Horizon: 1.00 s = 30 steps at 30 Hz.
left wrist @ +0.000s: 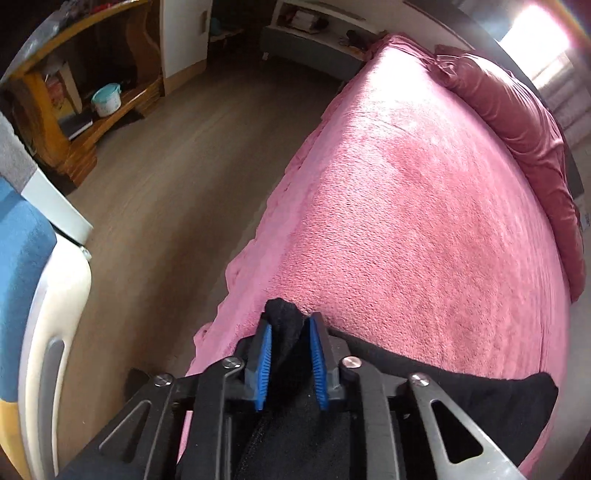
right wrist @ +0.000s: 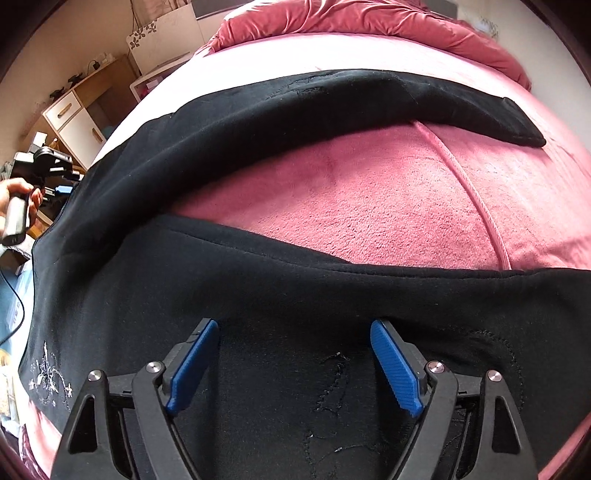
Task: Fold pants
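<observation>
Black pants [right wrist: 258, 280] lie spread across a pink blanket [right wrist: 369, 206] on a bed, one leg stretched toward the pillows [right wrist: 351, 22], the other nearest the camera. The left gripper [left wrist: 290, 354], angled steeply down at the bed's edge, is clamped on a bunched fold of the black fabric. The right gripper [right wrist: 293, 365] hangs over the near leg with its blue pads [right wrist: 397, 369] spread wide, gripping nothing. A hand [right wrist: 16, 199] holds the left tool's handle beside a wooden cabinet [right wrist: 85, 110].
</observation>
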Tool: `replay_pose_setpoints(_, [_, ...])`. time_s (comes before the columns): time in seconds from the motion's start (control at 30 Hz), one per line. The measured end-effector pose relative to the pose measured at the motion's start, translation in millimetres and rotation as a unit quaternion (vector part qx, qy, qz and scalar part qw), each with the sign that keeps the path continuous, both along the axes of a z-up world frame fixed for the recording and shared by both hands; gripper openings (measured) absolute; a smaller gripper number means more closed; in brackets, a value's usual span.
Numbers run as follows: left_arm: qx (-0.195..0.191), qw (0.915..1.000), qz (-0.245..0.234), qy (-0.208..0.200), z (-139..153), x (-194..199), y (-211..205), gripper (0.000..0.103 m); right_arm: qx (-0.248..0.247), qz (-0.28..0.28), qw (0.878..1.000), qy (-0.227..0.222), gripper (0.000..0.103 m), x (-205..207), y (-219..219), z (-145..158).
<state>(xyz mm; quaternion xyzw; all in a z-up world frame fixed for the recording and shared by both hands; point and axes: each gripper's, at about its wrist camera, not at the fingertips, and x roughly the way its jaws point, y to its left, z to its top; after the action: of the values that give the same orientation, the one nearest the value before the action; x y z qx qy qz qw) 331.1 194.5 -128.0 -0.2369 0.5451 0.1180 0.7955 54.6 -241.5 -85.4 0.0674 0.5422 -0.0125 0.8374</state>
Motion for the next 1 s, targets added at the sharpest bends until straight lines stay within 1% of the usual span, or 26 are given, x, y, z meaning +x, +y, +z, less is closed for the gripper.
replay_pose_setpoints(0.1, [0.009,0.9982,-0.003,-0.059,24.9,-19.3,-5.5,0.013,0.006,0.002,1.000,-0.001,0.086,-1.9,-2.8,2.0])
replay_pose_setpoints(0.17, [-0.010,0.9949,-0.005,-0.100,44.8,-38.7,-5.8,0.012,0.011,0.003,1.000,0.000,0.086,-1.7,-7.7,4.4])
replay_pose_setpoints(0.2, [-0.018,0.9920,-0.013,-0.125,57.8,-50.4,-7.5,0.012,0.018,0.003,1.000,-0.001,0.086,-2.0,-11.3,6.2])
replay_pose_setpoints(0.23, [-0.017,0.9896,-0.021,-0.141,67.6,-57.1,-12.2,0.012,0.029,0.002,1.000,-0.002,0.086,-0.8,-14.8,8.5])
replay_pose_setpoints(0.3, [-0.018,0.9816,-0.045,-0.185,92.4,-77.6,-20.9,0.011,0.052,-0.004,0.999,-0.008,0.085,1.4,-23.6,15.3])
replay_pose_setpoints(0.33, [-0.023,0.9781,-0.055,-0.199,105.1,-81.1,-25.2,0.011,0.067,-0.007,0.998,-0.013,0.083,3.8,-29.6,20.0])
replay_pose_setpoints(0.37, [-0.025,0.9737,-0.068,-0.216,116.1,-92.5,-30.0,0.011,0.079,-0.011,0.997,-0.017,0.083,6.8,-35.3,24.5])
replay_pose_setpoints(0.43, [-0.034,0.9639,-0.093,-0.247,132.4,-118.3,-39.9,0.011,0.097,-0.015,0.995,-0.026,0.073,13.5,-43.4,31.8])
replay_pose_setpoints(0.47, [-0.040,0.9604,-0.101,-0.257,137.6,-128.5,-42.5,0.010,0.106,-0.014,0.994,-0.034,0.064,20.1,-48.9,38.8])
replay_pose_setpoints(0.53, [-0.051,0.9498,-0.131,-0.280,145.7,-158.4,-55.3,0.010,0.122,-0.012,0.991,-0.049,0.057,35.9,-58.7,51.6])
replay_pose_setpoints(0.57, [-0.054,0.9466,-0.139,-0.286,144.5,-170.8,-59.8,0.010,0.130,-0.016,0.990,-0.051,0.056,45.2,-59.3,55.0])
replay_pose_setpoints(0.6, [-0.064,0.9421,-0.154,-0.291,144.8,-187.1,-65.6,0.010,0.144,-0.019,0.988,-0.053,0.053,54.8,-63.0,58.5])
replay_pose_setpoints(0.63, [-0.068,0.9394,-0.164,-0.293,143.6,-199.9,-71.0,0.010,0.157,-0.020,0.986,-0.054,0.049,62.0,-65.9,61.5])
replay_pose_setpoints(0.7, [-0.077,0.9359,-0.173,-0.297,138.2,-227.3,-74.4,0.010,0.169,-0.029,0.983,-0.063,0.048,79.0,-66.9,68.4])
replay_pose_setpoints(0.77, [-0.093,0.9351,-0.179,-0.291,130.8,-243.0,-74.5,0.010,0.194,-0.035,0.979,-0.061,0.046,97.1,-69.0,71.3])
replay_pose_setpoints(0.8, [-0.092,0.9355,-0.182,-0.288,128.1,-252.3,-76.2,0.010,0.202,-0.042,0.977,-0.059,0.046,99.9,-73.7,74.0])
replay_pose_setpoints(0.87, [-0.099,0.9356,-0.184,-0.285,124.0,-263.0,-73.9,0.010,0.212,-0.050,0.974,-0.055,0.046,114.1,-68.1,70.9])
replay_pose_setpoints(0.93, [-0.100,0.9360,-0.184,-0.283,121.3,-271.3,-72.9,0.010,0.224,-0.058,0.972,-0.049,0.047,134.7,-65.1,67.6])
replay_pose_setpoints(1.0, [-0.107,0.9345,-0.184,-0.285,122.1,-277.1,-71.4,0.010,0.236,-0.076,0.968,-0.042,0.047,148.1,-67.3,66.3])
